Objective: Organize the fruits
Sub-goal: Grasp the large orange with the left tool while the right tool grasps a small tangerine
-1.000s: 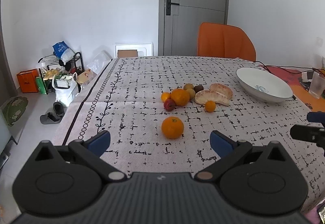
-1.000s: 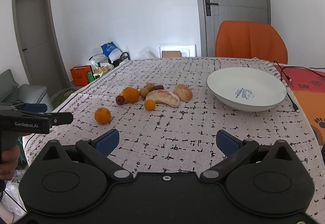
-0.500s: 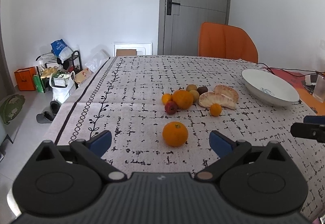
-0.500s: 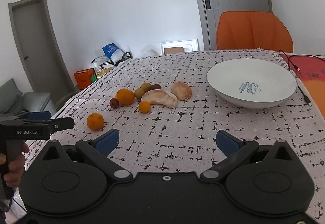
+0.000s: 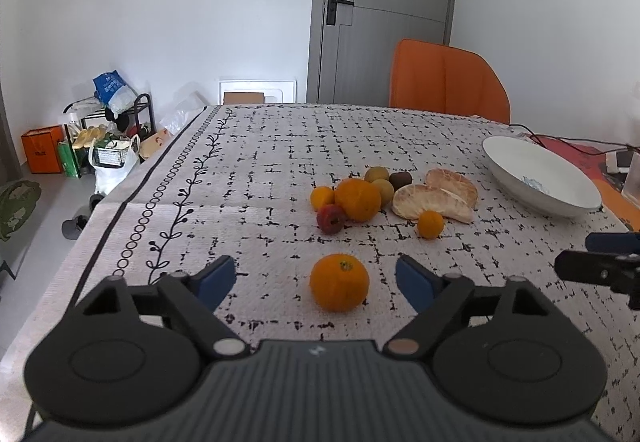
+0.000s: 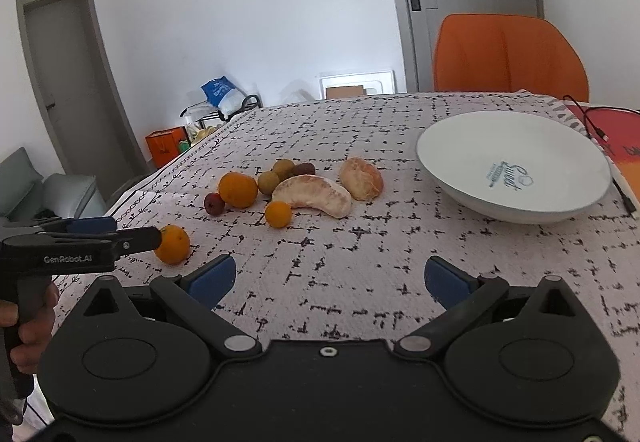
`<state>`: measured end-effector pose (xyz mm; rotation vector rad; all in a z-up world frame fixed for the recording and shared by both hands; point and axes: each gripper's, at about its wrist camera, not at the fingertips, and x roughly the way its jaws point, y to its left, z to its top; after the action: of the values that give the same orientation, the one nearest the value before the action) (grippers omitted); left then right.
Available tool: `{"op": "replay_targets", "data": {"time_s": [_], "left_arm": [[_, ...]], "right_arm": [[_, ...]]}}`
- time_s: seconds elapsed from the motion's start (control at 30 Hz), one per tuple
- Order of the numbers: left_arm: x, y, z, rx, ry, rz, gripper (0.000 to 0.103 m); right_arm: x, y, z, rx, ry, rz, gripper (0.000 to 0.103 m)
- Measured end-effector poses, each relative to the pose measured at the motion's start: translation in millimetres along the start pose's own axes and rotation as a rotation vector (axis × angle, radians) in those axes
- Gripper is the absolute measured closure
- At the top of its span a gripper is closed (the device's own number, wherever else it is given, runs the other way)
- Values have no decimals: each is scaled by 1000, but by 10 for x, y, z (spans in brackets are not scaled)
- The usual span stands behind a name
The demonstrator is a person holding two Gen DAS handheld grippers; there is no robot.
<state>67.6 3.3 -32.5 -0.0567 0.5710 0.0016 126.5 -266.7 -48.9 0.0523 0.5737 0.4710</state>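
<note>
A lone orange (image 5: 339, 281) lies on the patterned tablecloth between the open fingers of my left gripper (image 5: 316, 278), which holds nothing; the orange also shows in the right wrist view (image 6: 173, 244). Behind it lies a cluster: a bigger orange (image 5: 357, 199), a red fruit (image 5: 331, 218), small oranges (image 5: 430, 224), brownish round fruits (image 5: 377, 174) and two peeled pomelo pieces (image 5: 432, 201). A white bowl (image 6: 516, 145) stands empty at the right. My right gripper (image 6: 328, 278) is open and empty over bare cloth, short of the bowl.
An orange chair (image 5: 446, 81) stands at the table's far edge. Cables and a red mat (image 6: 600, 121) lie right of the bowl. The table's left edge (image 5: 132, 197) drops to a floor with bags and a rack (image 5: 108, 121).
My left gripper has moved forward and down, so the lone orange now sits between its fingers. My right gripper has moved forward toward the fruit and bowl.
</note>
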Motion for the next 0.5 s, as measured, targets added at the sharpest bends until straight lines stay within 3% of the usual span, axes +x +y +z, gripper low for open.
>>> {"op": "replay_targets", "data": {"time_s": [0.17, 0.3, 0.43, 0.5], "left_arm": [[109, 6, -8, -7, 28, -18, 32], [208, 15, -24, -14, 55, -38, 42], [310, 39, -48, -38, 86, -80, 67], [316, 45, -34, -41, 81, -67, 67]], "right_arm": [[126, 14, 51, -3, 8, 25, 10], [229, 55, 80, -21, 15, 33, 11], [334, 89, 122, -35, 26, 50, 22], [397, 102, 147, -41, 35, 56, 27]]}}
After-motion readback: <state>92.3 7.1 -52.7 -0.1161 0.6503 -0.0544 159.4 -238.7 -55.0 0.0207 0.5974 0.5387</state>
